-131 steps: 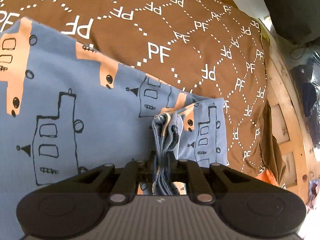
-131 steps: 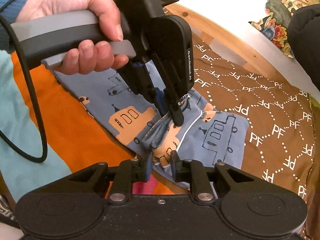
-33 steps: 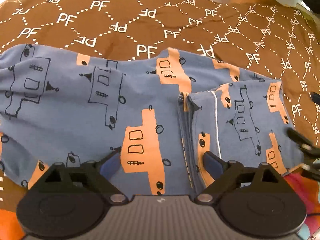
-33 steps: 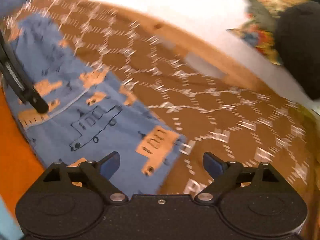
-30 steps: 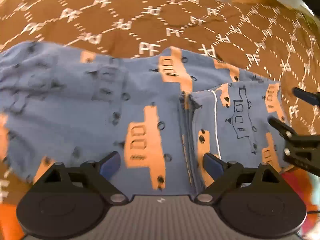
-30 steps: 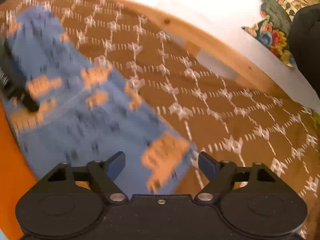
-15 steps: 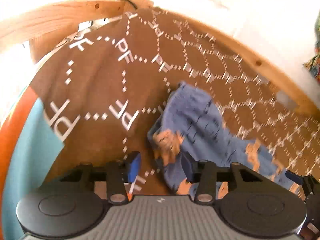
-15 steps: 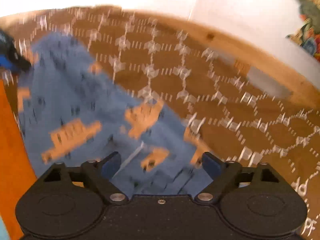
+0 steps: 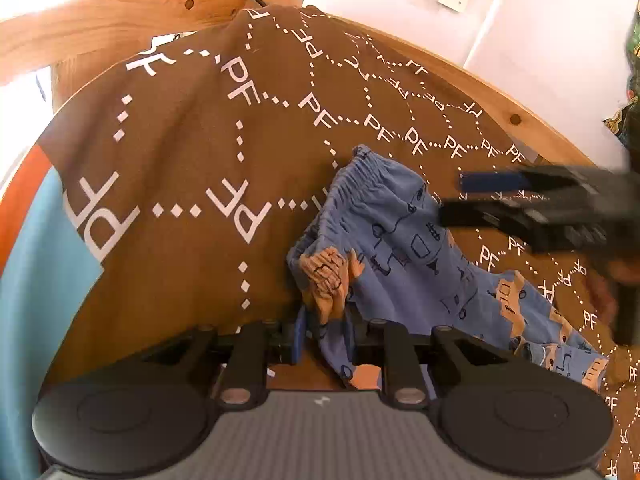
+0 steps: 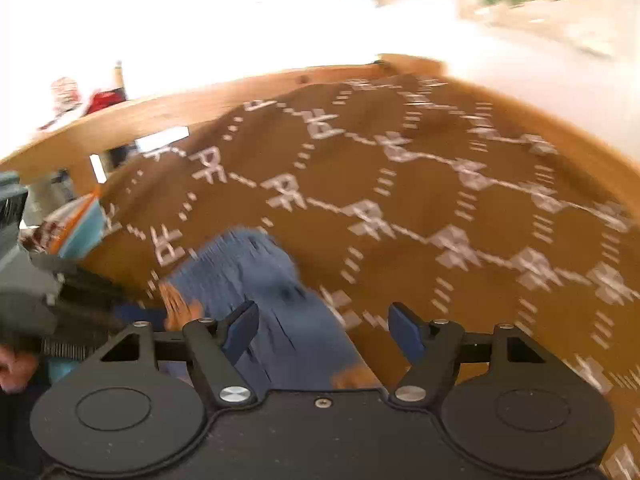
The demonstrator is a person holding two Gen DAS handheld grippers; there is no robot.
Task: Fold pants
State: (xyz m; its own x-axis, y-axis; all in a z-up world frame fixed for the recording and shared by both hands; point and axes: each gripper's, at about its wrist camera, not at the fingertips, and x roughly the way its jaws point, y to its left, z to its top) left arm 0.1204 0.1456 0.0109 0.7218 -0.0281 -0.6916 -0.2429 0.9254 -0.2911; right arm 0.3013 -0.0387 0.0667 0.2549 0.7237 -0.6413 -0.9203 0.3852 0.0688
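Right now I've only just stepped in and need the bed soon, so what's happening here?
A person is folding blue pants on a brown PF-print blanket. The left gripper is closing on the bunched waistband corner, cloth between its jaws. The right gripper, blurred, is closing too, not yet gripping; the pants lie partly beneath it.

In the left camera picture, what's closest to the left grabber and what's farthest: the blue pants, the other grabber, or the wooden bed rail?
1. Blue pants: bunched right between the closing fingers of the left gripper.
2. Right gripper: blurred, off to the right above the pants, fingers apart.
3. Wooden bed rail: farthest, curving along the top behind the brown blanket.
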